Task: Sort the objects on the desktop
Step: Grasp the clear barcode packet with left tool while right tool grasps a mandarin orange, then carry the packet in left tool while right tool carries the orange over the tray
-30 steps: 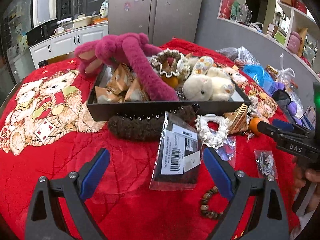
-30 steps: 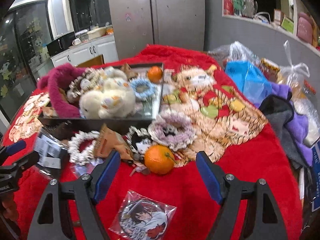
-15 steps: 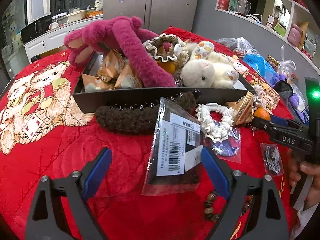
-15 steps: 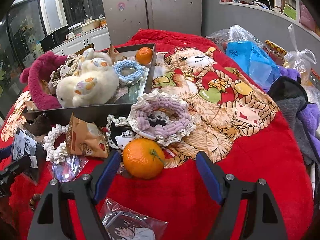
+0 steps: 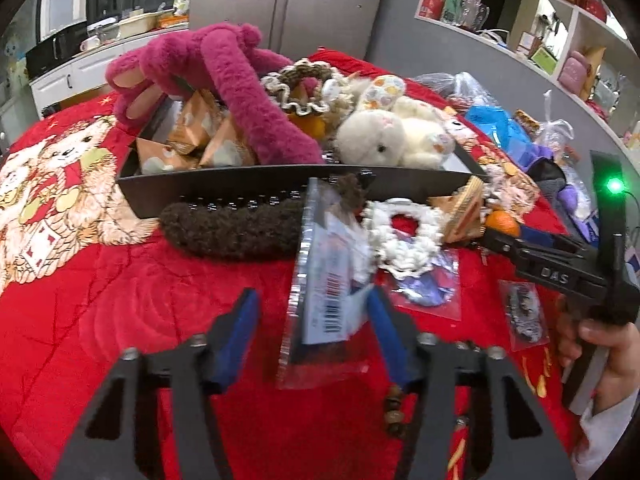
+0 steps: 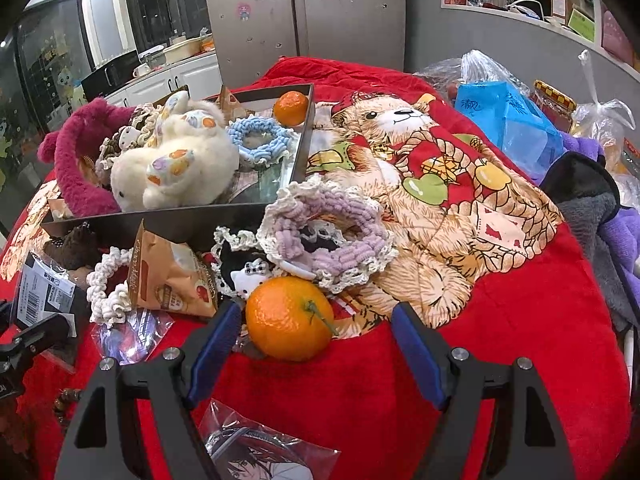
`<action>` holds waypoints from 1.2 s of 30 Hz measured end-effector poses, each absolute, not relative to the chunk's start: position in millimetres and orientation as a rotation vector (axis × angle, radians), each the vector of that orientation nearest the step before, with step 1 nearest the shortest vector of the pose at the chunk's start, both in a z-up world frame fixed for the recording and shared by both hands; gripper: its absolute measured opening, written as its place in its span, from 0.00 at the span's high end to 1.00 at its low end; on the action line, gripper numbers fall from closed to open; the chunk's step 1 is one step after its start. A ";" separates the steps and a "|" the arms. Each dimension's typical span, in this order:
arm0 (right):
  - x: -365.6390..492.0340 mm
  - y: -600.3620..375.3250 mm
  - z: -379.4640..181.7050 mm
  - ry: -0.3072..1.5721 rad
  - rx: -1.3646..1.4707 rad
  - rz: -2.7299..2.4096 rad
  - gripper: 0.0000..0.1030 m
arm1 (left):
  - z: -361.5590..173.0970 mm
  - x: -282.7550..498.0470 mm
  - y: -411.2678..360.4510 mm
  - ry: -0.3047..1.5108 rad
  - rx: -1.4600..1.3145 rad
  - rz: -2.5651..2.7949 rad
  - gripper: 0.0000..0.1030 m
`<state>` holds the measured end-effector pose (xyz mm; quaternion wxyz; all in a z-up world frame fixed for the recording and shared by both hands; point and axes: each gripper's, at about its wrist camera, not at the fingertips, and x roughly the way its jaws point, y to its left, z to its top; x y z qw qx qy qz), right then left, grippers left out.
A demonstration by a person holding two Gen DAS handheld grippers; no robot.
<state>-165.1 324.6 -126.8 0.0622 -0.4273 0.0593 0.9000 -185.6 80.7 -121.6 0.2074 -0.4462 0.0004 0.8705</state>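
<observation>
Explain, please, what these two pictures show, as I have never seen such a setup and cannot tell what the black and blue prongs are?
There is no robot here: a person holds a hand tool in each hand, and each tool carries a wide-angle camera looking along its two blue-padded jaws.

The left-hand camera shows the left gripper. Its jaws are closing around a clear packet with a barcode label, which stands tilted between them; one pad touches it, the other does not yet. The right tool and the hand holding it show at that picture's edge.

The right-hand camera shows the right gripper, jaws wide, with a mandarin between them, not squeezed.

Everything lies on a red quilt. Behind sits a black tray of plush toys and hair scrunchies.
</observation>
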 end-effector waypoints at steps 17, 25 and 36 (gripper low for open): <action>-153.5 318.8 -119.3 0.192 -1.275 2.775 0.63 | -98.5 -167.0 75.5 -0.032 -1.150 2.453 0.92; -136.9 315.1 -108.1 0.164 -1.220 2.792 0.63 | -93.4 -165.7 62.4 -0.065 -1.140 2.506 0.92; -120.6 289.6 -89.8 0.163 -1.172 2.881 0.63 | -80.1 -139.1 53.1 -0.110 -1.102 2.544 0.92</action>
